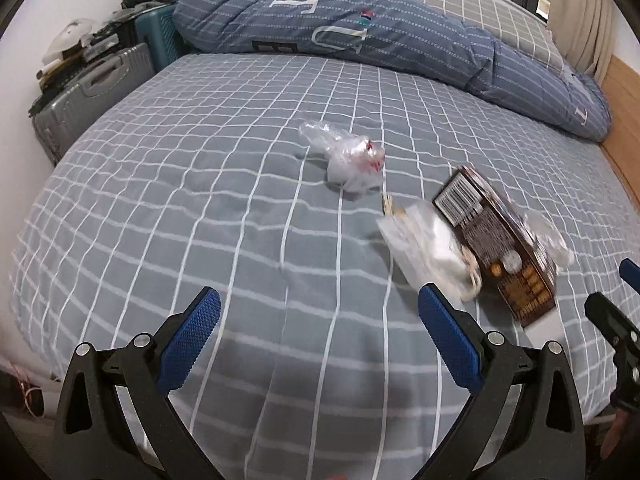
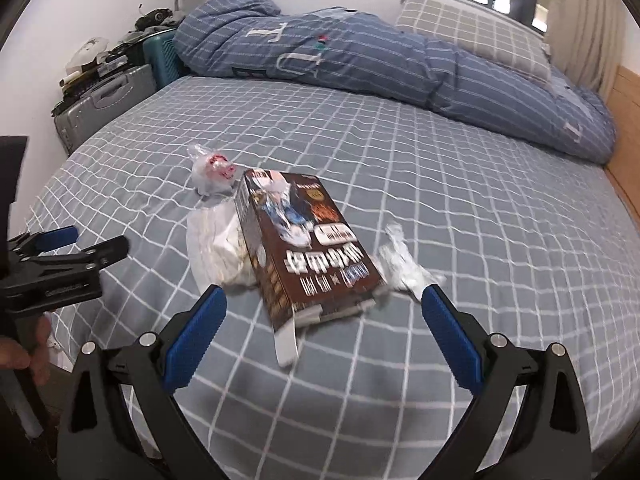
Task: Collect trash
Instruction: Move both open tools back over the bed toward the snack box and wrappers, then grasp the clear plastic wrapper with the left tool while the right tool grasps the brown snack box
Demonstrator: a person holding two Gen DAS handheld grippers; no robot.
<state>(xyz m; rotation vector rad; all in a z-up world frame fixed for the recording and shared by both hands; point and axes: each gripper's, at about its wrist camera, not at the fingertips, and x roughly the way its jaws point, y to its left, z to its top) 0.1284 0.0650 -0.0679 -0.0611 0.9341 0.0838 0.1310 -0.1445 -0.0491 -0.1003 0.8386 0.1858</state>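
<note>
A brown printed box (image 2: pixel 304 244) lies on the grey checked bed (image 2: pixel 460 200); it also shows in the left wrist view (image 1: pixel 496 248). A white plastic wrapper (image 2: pixel 218 248) lies against its left side (image 1: pixel 428 248). A crumpled clear wrapper (image 2: pixel 404 264) lies at its right. A clear bag with red print (image 1: pixel 352 160) lies further back (image 2: pixel 212 170). My right gripper (image 2: pixel 324 312) is open, its fingers either side of the box's near end. My left gripper (image 1: pixel 320 312) is open and empty over bare sheet, left of the box.
A rolled blue quilt (image 1: pixel 360 32) and a checked pillow (image 2: pixel 472 36) lie along the far side of the bed. Grey and teal suitcases (image 1: pixel 92 92) with clutter stand at the left. A wooden headboard (image 2: pixel 624 120) is at the right.
</note>
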